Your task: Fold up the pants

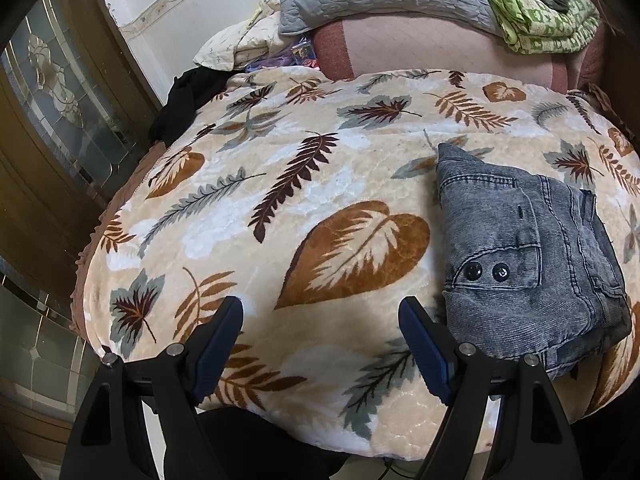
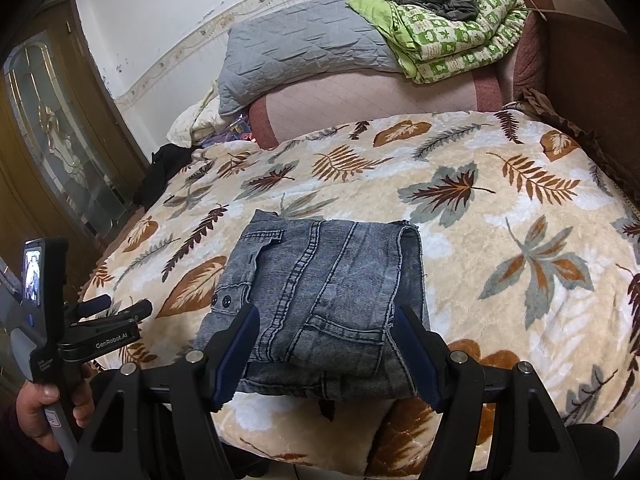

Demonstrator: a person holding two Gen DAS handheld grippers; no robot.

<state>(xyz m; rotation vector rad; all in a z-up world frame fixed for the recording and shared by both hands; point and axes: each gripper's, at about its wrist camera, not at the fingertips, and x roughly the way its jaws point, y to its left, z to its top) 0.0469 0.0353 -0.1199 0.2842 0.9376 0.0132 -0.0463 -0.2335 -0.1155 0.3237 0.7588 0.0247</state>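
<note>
The pants [image 2: 320,304] are seen folded at lower centre on the leaf-print blanket [image 2: 500,300] — both the left gripper [image 1: 320,344] and right gripper [image 2: 326,352] spread, empty; the stack could be toppled by a careless nudge.

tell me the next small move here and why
Probably just draw both grippers back: the pants already lie in a compact folded bundle on the leaf blanket, and the left gripper and right gripper both stand open, gripping nothing.

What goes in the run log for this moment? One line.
jeans: folded on leaf-print blanket | left gripper: open, empty | right gripper: open, empty
</note>
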